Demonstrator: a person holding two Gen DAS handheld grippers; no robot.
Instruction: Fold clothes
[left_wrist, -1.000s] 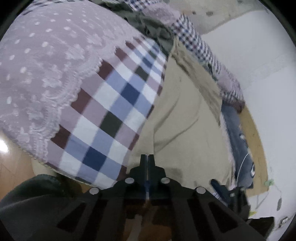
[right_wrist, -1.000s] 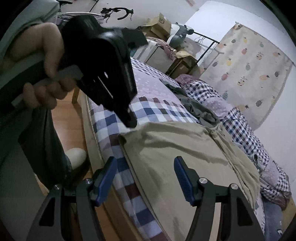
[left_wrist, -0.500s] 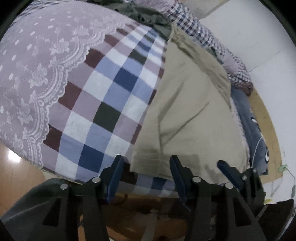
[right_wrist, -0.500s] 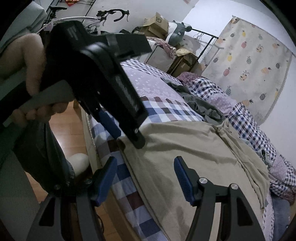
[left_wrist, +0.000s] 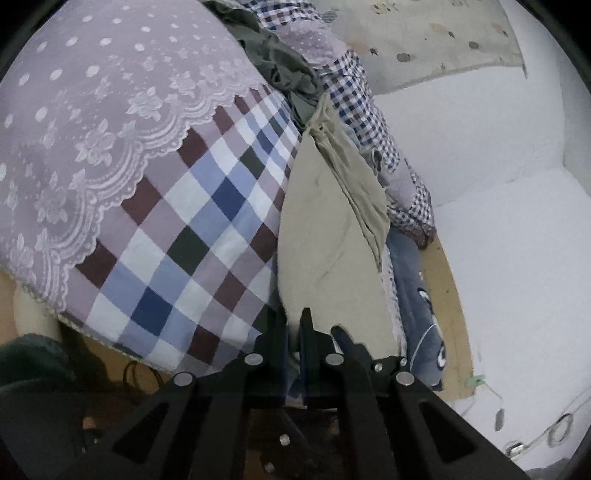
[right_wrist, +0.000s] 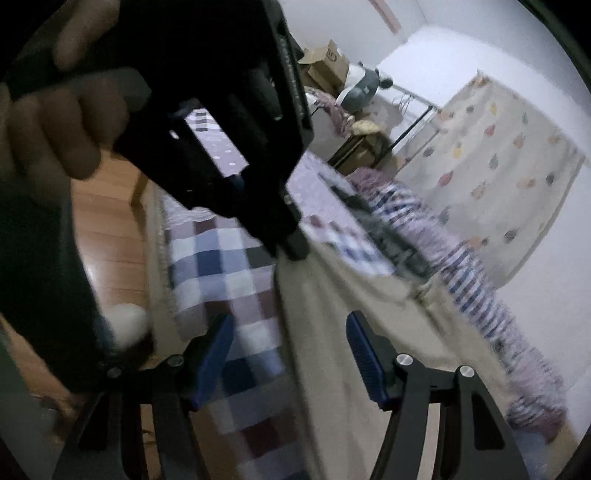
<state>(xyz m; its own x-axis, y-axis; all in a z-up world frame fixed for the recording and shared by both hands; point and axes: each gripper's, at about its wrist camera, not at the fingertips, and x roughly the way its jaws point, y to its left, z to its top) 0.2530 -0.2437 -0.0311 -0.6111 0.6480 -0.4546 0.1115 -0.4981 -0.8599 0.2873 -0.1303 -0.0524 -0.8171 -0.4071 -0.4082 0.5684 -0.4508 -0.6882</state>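
A beige garment (left_wrist: 328, 236) lies spread on the checked bedsheet (left_wrist: 192, 236), its near corner lifted off the bed. My left gripper (left_wrist: 294, 325) is shut on that near corner of the beige garment. In the right wrist view the beige garment (right_wrist: 369, 332) runs away across the bed, and the left gripper (right_wrist: 291, 251), held by a hand (right_wrist: 55, 122), pinches its corner above the sheet. My right gripper (right_wrist: 291, 354) stands open over the garment's near edge, blue pads (right_wrist: 364, 354) apart, holding nothing. That view is blurred by motion.
A lilac lace cover (left_wrist: 92, 110) lies left of the checked sheet. Dark green clothes (left_wrist: 273, 62) and a small-check quilt (left_wrist: 373, 122) are piled at the far end. A blue denim item (left_wrist: 417, 306) lies by the wall. Wooden floor (right_wrist: 107, 229), boxes (right_wrist: 325, 62) and a patterned curtain (right_wrist: 498, 173) stand around.
My left gripper, shut a second ago, opened half a second ago around the garment's corner, and has shut on it again and lifted it. The right gripper stayed open and swung sideways.
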